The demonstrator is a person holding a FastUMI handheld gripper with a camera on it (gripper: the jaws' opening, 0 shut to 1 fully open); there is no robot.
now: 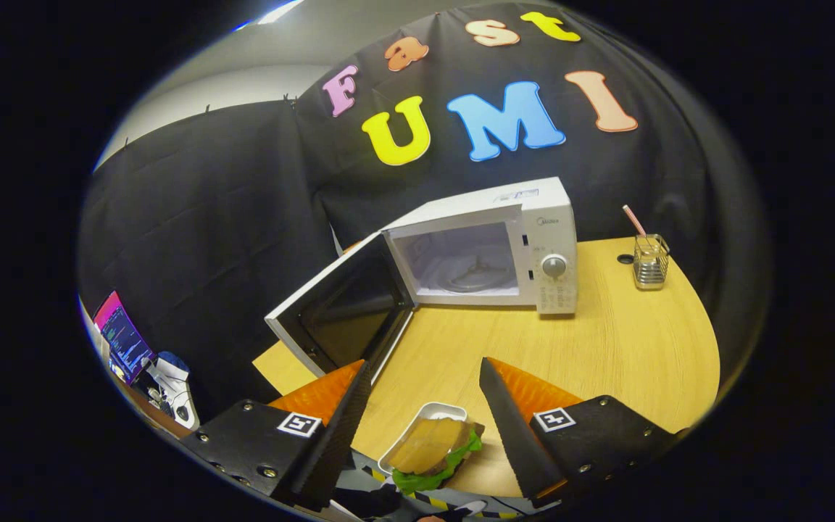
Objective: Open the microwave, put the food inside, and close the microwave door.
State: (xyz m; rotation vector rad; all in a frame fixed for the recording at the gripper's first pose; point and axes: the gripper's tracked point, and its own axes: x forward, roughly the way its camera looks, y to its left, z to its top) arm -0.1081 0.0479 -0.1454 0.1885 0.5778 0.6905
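Sandwich (433, 451) in tray (428, 415): on surface (606, 348), between spread fingers (345, 424), untouched. Microwave (486, 250): beyond, door (338, 312) open.

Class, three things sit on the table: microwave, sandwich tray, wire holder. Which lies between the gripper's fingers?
The sandwich tray, lying between the open gripper fingers; the microwave and wire holder stand far beyond them.

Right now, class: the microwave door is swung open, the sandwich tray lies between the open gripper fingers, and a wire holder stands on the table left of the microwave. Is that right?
Not quite. The gripper view shows the wire holder on the table right of the microwave, not left. The door is open, and the sandwich tray lies between the open gripper fingers.
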